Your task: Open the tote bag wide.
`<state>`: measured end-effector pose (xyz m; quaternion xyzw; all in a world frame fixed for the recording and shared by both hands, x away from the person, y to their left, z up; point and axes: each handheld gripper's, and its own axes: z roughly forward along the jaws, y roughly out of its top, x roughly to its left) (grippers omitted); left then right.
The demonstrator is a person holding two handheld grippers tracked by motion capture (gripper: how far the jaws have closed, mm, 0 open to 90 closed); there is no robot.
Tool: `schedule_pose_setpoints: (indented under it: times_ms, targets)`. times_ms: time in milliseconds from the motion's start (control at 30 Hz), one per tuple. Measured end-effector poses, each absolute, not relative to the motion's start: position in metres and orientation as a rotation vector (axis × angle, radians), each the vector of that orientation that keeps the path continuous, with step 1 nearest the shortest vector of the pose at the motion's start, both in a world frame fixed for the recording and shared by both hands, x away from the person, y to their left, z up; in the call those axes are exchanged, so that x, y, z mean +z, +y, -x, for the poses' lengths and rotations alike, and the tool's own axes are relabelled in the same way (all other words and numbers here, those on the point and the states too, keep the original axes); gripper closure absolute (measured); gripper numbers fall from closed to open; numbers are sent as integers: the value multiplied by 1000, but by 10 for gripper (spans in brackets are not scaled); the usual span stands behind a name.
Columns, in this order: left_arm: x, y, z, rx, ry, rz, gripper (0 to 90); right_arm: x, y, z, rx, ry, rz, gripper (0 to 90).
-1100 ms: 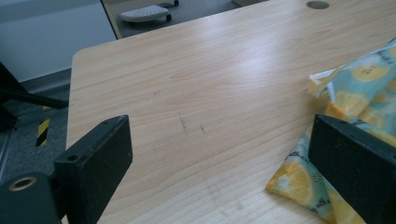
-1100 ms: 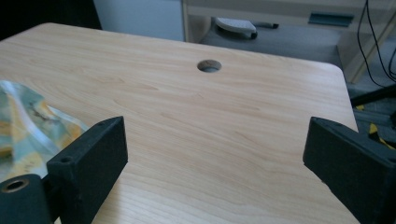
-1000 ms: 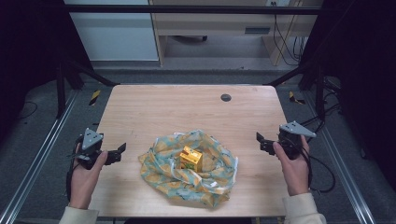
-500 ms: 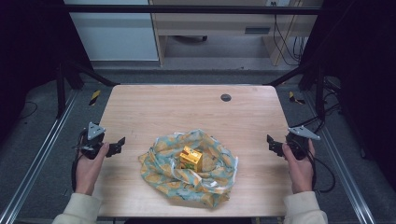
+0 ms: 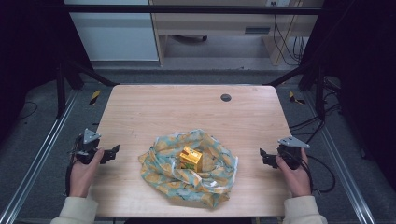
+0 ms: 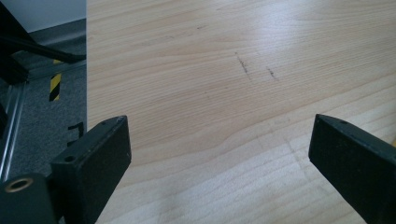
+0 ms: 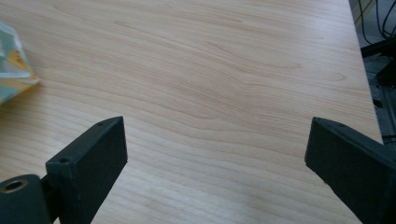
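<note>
A crumpled cloth (image 5: 191,170) with a yellow and teal print lies at the table's front middle. A small yellow box (image 5: 191,158) sits upright on it. My left gripper (image 5: 114,151) is held near the table's left edge, open, with bare wood between its jaws (image 6: 219,154). My right gripper (image 5: 262,156) hovers at the right edge, also open and holding nothing (image 7: 217,149). An edge of the cloth (image 7: 11,65) shows at the far left of the right gripper view.
The wooden table (image 5: 187,112) has a dark round grommet (image 5: 226,97) near its far right. Metal frame rails (image 5: 37,158) run along both sides, and cables (image 5: 322,163) trail off the right edge. A cabinet (image 5: 112,32) and desk stand beyond the table.
Both hands have pulled outward and slightly toward the front, away from the cloth. The cloth and box have not moved.
</note>
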<state>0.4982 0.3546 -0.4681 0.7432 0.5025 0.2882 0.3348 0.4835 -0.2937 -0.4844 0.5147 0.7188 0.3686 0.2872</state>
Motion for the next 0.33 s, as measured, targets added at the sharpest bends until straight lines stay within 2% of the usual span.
schedule_pose_setpoints:
  times_ms: [167, 333]
  targets:
    - [-470, 356, -496, 700, 1344, -1948, 57, -487, -291, -480, 959, 1931, -1395, 60]
    - [-468, 349, -496, 689, 1306, -1943, 61, -488, -293, -480, 958, 1936, -1410, 62]
